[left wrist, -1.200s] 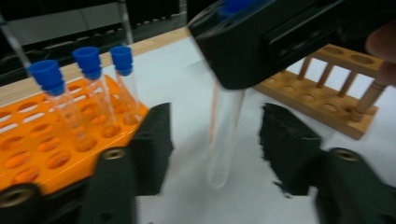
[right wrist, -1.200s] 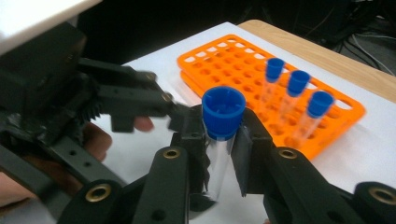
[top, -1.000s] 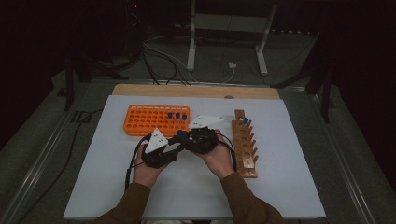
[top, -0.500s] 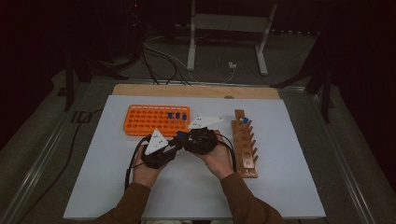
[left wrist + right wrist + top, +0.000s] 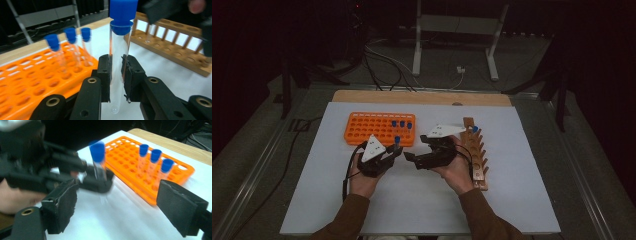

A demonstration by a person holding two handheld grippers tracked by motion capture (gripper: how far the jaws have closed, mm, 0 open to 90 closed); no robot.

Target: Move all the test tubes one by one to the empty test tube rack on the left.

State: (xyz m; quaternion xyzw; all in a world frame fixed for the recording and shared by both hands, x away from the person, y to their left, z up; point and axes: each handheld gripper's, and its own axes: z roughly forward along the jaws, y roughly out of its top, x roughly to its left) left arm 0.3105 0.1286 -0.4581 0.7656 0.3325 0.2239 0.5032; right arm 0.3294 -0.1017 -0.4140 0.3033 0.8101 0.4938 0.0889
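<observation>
Now the left gripper [image 5: 116, 75] is clamped tight on an upright capped tube [image 5: 119, 57], just in front of the orange rack [image 5: 362, 127]. Right gripper [image 5: 117, 207] has just swung its jaws wide, nothing between them, beside the wooden rack [image 5: 476, 150].
</observation>
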